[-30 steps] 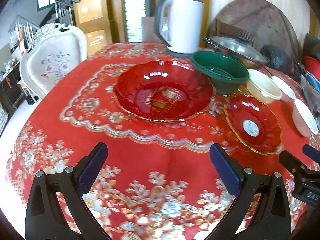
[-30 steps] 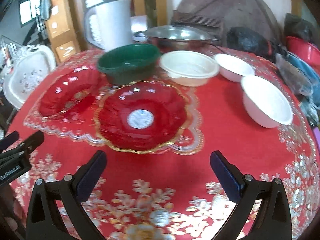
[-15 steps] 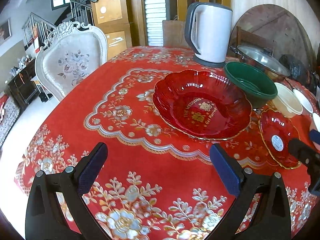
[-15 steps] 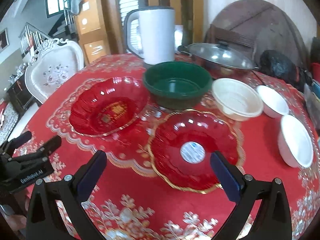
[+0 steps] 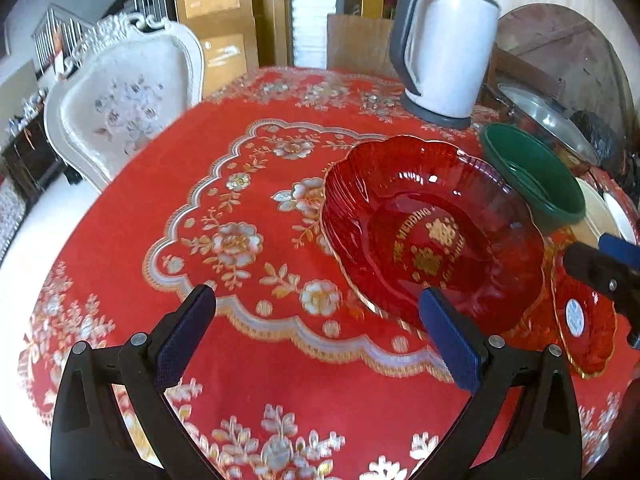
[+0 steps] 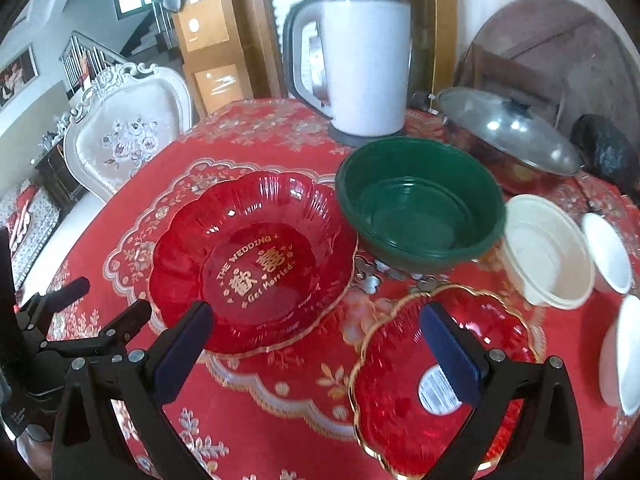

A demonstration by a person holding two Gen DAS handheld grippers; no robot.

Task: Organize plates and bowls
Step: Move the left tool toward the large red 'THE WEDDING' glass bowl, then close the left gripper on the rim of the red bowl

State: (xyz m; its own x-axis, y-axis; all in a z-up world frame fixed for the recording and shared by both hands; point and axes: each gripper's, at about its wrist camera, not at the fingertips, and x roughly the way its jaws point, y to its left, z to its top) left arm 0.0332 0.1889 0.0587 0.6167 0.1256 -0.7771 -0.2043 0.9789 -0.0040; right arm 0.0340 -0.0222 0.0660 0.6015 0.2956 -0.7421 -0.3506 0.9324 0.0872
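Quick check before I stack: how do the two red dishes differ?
The large red dish is wider and deeper than the small red plate. The large red dish carries gold "THE WEDDING" lettering in its centre; the small red plate has a white sticker there. The small red plate lies nearer the right gripper. Both are translucent red, scalloped, gold-rimmed and empty.

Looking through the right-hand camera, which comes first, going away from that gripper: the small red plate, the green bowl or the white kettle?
From the right gripper:
1. Small red plate, just under its right finger.
2. Green bowl, behind the plate, mid-table.
3. White kettle, at the table's far edge.
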